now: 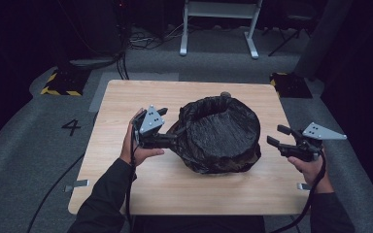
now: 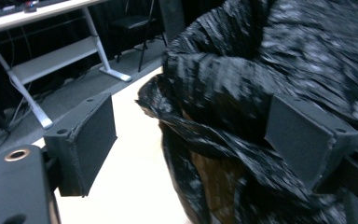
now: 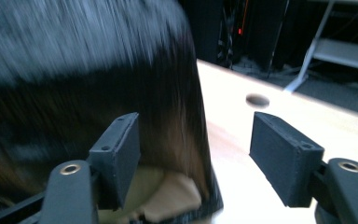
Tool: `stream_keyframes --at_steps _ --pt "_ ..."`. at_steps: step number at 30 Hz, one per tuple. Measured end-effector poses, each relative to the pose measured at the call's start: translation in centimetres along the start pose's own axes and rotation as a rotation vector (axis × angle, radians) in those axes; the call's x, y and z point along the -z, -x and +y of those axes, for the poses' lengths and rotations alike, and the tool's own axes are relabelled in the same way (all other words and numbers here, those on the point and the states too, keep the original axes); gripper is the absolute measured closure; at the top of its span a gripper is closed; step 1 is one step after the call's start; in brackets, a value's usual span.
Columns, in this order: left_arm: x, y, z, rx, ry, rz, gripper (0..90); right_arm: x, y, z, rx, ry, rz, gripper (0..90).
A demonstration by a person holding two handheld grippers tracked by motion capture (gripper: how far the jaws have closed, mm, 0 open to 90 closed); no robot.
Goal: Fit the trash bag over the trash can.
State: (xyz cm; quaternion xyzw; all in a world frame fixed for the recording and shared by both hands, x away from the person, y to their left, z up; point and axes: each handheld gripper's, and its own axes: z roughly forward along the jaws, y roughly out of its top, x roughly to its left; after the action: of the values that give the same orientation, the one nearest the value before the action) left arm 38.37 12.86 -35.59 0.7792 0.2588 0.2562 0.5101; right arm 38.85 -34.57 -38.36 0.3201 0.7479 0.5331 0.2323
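Both claws stand spread, with nothing pinched in either. On the left gripper, held in the person's left hand, the jaws reach right up to the near left flank of the black bag. In the left gripper view, its two black pads are well apart, and a crumpled fold of the bag's plastic lies in the gap between them without either pad pressing on it. Brown material, possibly a bin or box inside, peeks out under that fold.

Across the table, the right gripper is held in the right hand and hovers off the bag's right side, with a clear gap between its tips and the plastic. Seen in the right gripper view, its pads are wide apart; the dark, blurred bag wall rises to the left behind one pad, while bare tabletop fills the gap. A grey three-cornered plate tops each gripper.

That bag is pulled over a round, brownish container and sits a little right of the middle of the wooden table, its rim folded open at the top. Beyond the table lies grey carpet with a white desk frame at the back and a "4" marked on the floor at left.
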Motion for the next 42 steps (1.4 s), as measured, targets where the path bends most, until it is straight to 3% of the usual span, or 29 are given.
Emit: stream_keyframes --at_steps 6,9,12,14,16,20,21,23,26,32,34,39,42 --pt "0.2 0.7 -3.1 -0.005 -0.083 0.007 16.9 0.7 -1.0 4.8 0.033 0.079 0.017 36.0" --pt "1.0 0.5 -4.7 0.041 -0.059 0.007 17.0 0.0 -2.2 7.5 0.076 0.094 0.034 37.1" --pt "1.6 -0.1 -6.3 0.102 -0.054 -0.009 17.3 -0.8 -3.1 9.0 0.103 0.089 0.055 37.5" --pt "1.6 0.2 -7.5 0.095 -0.097 -0.011 17.2 -1.2 -3.5 9.6 0.119 0.089 0.055 37.7" --pt "1.3 0.5 -8.7 0.090 -0.143 -0.040 17.2 -2.0 -4.0 10.5 0.127 0.081 0.078 37.6" --pt "0.3 1.5 -10.6 0.055 -0.271 -0.070 16.8 -3.8 -4.8 11.7 0.153 0.050 0.084 38.2" --pt "0.2 1.6 -11.2 0.066 -0.288 -0.079 16.7 -4.8 -5.0 12.1 0.160 0.025 0.094 39.1" --pt "0.0 1.8 -12.1 0.073 -0.327 -0.083 17.1 -5.2 -5.1 12.2 0.157 0.017 0.099 39.2" --pt "-0.3 1.8 -13.8 0.043 -0.413 -0.070 16.9 -6.4 -5.5 12.6 0.154 0.003 0.121 41.8" --pt "0.0 1.3 -15.0 0.065 -0.435 -0.080 17.3 -8.0 -6.0 12.9 0.169 -0.025 0.140 49.8" --pt "0.1 1.2 -15.4 0.047 -0.450 -0.057 16.6 -9.2 -6.3 12.8 0.191 -0.074 0.153 56.2" --pt "0.6 1.0 -15.7 0.068 -0.443 -0.052 17.1 -10.2 -6.7 12.5 0.199 -0.128 0.194 58.2" --pt "0.6 1.0 -15.8 0.074 -0.439 -0.052 17.0 -10.5 -7.3 12.1 0.257 -0.179 0.217 61.0"
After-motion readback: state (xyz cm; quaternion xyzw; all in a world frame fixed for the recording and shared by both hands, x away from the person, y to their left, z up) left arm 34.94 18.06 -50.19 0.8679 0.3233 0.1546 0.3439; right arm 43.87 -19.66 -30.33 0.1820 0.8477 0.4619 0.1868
